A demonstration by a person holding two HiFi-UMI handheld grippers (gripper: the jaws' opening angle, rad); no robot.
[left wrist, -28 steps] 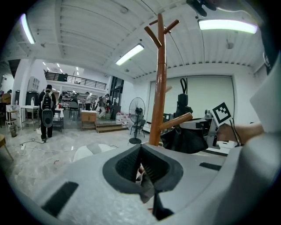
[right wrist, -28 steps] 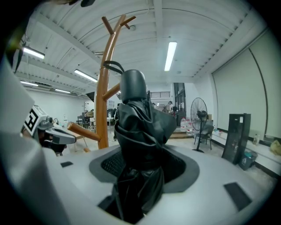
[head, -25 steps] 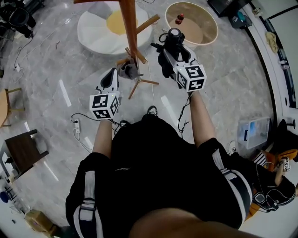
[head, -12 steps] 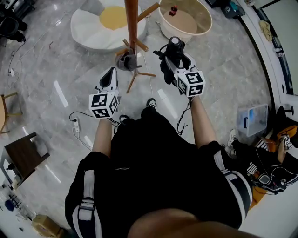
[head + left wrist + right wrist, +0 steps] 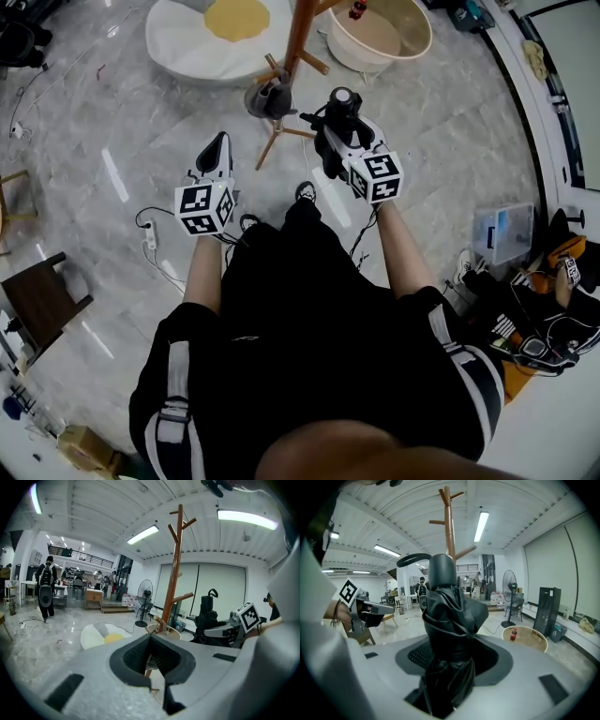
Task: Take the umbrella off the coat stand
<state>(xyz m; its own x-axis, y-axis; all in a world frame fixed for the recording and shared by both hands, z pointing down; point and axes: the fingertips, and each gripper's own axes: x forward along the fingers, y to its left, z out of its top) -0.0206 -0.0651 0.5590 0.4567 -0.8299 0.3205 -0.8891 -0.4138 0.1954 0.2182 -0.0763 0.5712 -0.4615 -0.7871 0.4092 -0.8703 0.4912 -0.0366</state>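
Note:
A folded black umbrella (image 5: 337,120) (image 5: 450,616) stands upright between the jaws of my right gripper (image 5: 335,133) (image 5: 450,665), which is shut on its fabric. The umbrella is off the wooden coat stand (image 5: 302,28) (image 5: 449,527) (image 5: 176,573), which rises just beyond both grippers. My left gripper (image 5: 216,148) (image 5: 151,654) is to the left of the stand's legs, its pads meeting at the tips with nothing between them. In the left gripper view the right gripper's marker cube (image 5: 247,616) shows at the right.
A grey item (image 5: 266,97) sits at the stand's base. Behind it are a white egg-shaped cushion (image 5: 187,42) and a round tub (image 5: 412,33) with a red bottle. A power strip and cables (image 5: 150,242) lie on the floor to the left, and a plastic box (image 5: 506,234) to the right.
Both grippers have drawn back and down from the coat stand toward the person. The umbrella has come away with the right gripper.

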